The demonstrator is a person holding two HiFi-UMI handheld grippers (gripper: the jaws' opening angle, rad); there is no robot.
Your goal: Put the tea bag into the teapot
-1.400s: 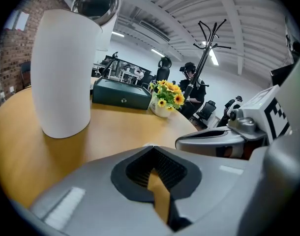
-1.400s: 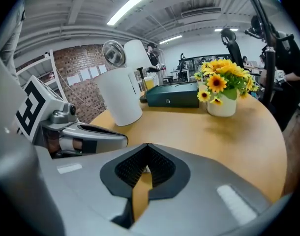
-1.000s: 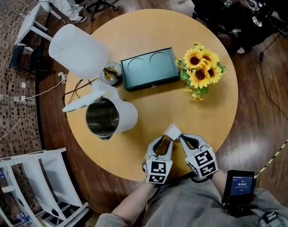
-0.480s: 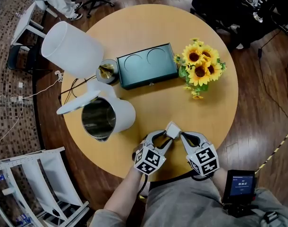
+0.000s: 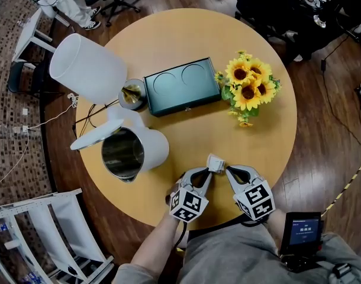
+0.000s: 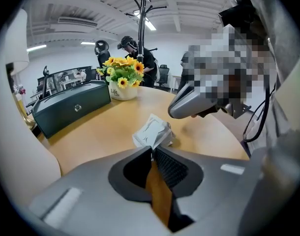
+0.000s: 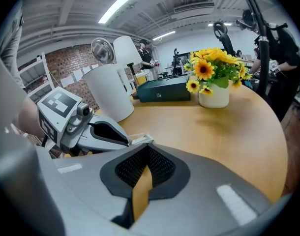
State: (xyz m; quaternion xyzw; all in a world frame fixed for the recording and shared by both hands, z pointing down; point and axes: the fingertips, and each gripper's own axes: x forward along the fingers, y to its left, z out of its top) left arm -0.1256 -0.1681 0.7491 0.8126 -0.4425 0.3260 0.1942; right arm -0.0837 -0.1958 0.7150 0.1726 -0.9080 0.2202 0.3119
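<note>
Table layout, viewed from my place at its near edge.

On the table (image 5: 186, 34) the teapot (image 5: 146, 148) stands at the left, its lid (image 5: 97, 136) swung open to its left. The lamp (image 5: 89, 68) is behind it at the back-left edge. The box (image 5: 181, 86) lies at the centre, just right of the lamp's foot, and the flowers (image 5: 247, 89) are just right of the box. At the near edge, right of the teapot, the tea bag (image 5: 215, 162) sits between the tips of my left tool (image 5: 206, 171) and right tool (image 5: 228, 171). The left tool's jaws are closing with its corner between them.
</note>
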